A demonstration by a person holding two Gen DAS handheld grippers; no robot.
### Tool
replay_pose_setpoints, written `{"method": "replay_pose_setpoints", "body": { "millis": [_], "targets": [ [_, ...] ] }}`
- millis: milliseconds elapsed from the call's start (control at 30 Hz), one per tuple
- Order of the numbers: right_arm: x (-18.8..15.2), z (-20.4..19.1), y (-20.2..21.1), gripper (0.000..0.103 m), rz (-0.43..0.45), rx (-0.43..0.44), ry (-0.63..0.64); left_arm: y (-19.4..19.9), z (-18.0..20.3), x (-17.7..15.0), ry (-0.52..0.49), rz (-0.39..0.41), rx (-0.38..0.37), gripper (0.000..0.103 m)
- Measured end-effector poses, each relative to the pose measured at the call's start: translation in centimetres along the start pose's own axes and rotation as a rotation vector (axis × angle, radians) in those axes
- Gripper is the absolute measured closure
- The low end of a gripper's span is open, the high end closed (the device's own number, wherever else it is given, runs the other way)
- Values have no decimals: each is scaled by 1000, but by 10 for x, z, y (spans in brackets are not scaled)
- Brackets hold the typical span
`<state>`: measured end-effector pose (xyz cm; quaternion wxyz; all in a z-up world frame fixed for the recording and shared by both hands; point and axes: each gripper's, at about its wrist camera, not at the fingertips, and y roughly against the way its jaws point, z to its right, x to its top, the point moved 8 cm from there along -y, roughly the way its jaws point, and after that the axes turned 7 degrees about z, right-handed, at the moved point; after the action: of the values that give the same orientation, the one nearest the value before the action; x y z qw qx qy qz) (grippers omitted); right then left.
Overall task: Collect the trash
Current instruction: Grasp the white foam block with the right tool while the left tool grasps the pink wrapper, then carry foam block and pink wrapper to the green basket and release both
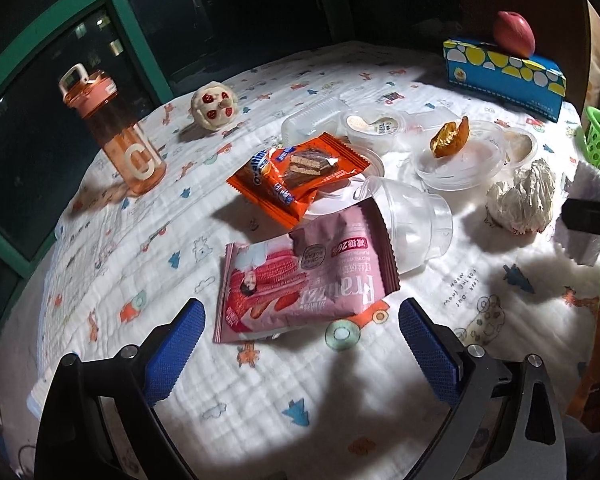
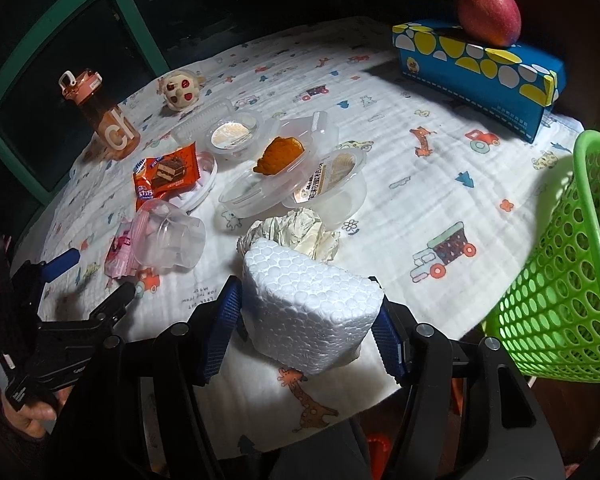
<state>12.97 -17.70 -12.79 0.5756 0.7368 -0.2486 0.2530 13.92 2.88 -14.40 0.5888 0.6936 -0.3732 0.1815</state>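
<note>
My right gripper is shut on a white foam block, its blue pads pressing both sides, near the table's front edge. Just behind the block lies a crumpled paper ball. A green basket stands at the right. My left gripper is open, its pads on either side of the near end of a pink snack wrapper without touching it. Behind the wrapper lie a tipped clear cup, an orange wafer wrapper and an orange peel in a clear plastic tub.
An orange water bottle and a small plush toy stand at the back left. A blue tissue box with an apple on it sits at the back right. Several more clear tubs crowd the middle. A green window frame runs behind.
</note>
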Motion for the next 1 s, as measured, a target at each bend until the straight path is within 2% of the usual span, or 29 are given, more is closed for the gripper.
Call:
{"method": "replay_pose_setpoints", "body": {
  "millis": [33, 133, 200, 367, 467, 667, 833, 1000],
  "targets": [
    [1, 1, 3, 41, 5, 1, 1, -3, 2, 1, -8, 1, -11, 20],
    [3, 3, 10, 41, 16, -1, 1, -8, 5, 4, -15, 13, -28, 28],
    [4, 5, 16, 41, 25, -3, 1, -9, 7, 6, -13, 18, -52, 37],
    [6, 10, 28, 41, 45, -8, -3, -5, 11, 8, 22, 39, -130, 69],
    [6, 14, 34, 41, 53, -12, -1, 1, 9, 10, 52, 53, -164, 80],
    [6, 26, 48, 41, 77, -21, -9, 22, -6, 17, 129, 89, -196, 90],
    [8, 46, 60, 41, 97, -48, -27, 45, -17, 31, 192, 122, -233, 93],
    [12, 77, 77, 41, 124, -92, -50, 71, -10, 55, 207, 163, -291, 93]
  ]
}}
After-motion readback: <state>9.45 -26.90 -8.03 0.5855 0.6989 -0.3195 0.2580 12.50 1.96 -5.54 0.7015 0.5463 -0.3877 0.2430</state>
